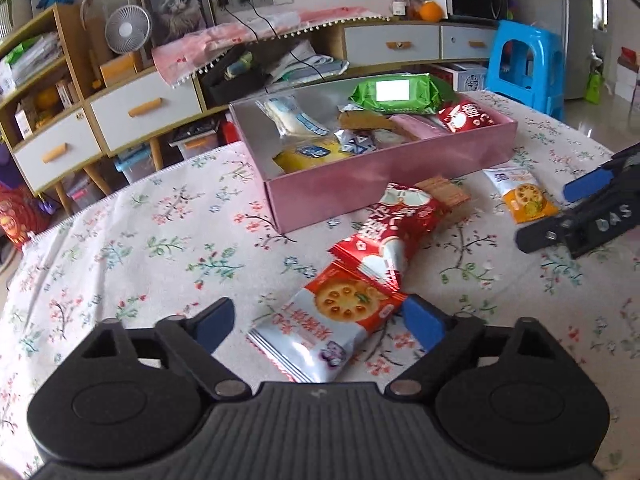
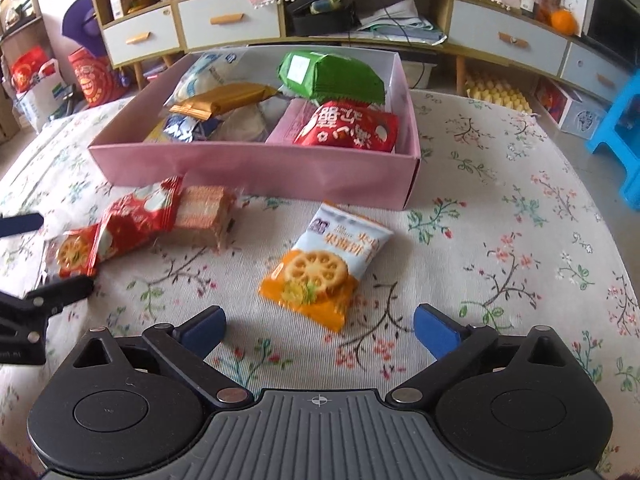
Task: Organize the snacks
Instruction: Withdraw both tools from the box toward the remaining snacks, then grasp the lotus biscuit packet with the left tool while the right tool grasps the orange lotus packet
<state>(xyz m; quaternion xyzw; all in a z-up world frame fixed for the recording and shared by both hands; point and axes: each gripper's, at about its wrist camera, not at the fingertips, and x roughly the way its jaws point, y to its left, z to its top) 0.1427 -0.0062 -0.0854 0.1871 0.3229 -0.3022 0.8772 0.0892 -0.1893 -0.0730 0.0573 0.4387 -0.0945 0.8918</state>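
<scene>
Left wrist view: left gripper point(image 1: 318, 320) spread, straddling the red-and-white cracker packet point(image 1: 320, 320), apparently lined up to grasp; not yet pinched. Loose on the counter point(image 1: 120, 248): four snacks.

Right wrist view: right gripper point(image 2: 318, 326) spread, empty, just short of the orange cracker packet point(image 2: 320, 268). Pink box point(image 2: 256, 168): one, partly filled.

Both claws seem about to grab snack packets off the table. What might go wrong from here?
The left claw straddles a red biscuit packet whose far end lies under another red packet; lifting it may drag that one along. That red packet also rests on the wafer pack, so it could shift too. The pink box looks crowded, so the orange biscuit packet ahead of the open right claw might land on top and slide off.
</scene>
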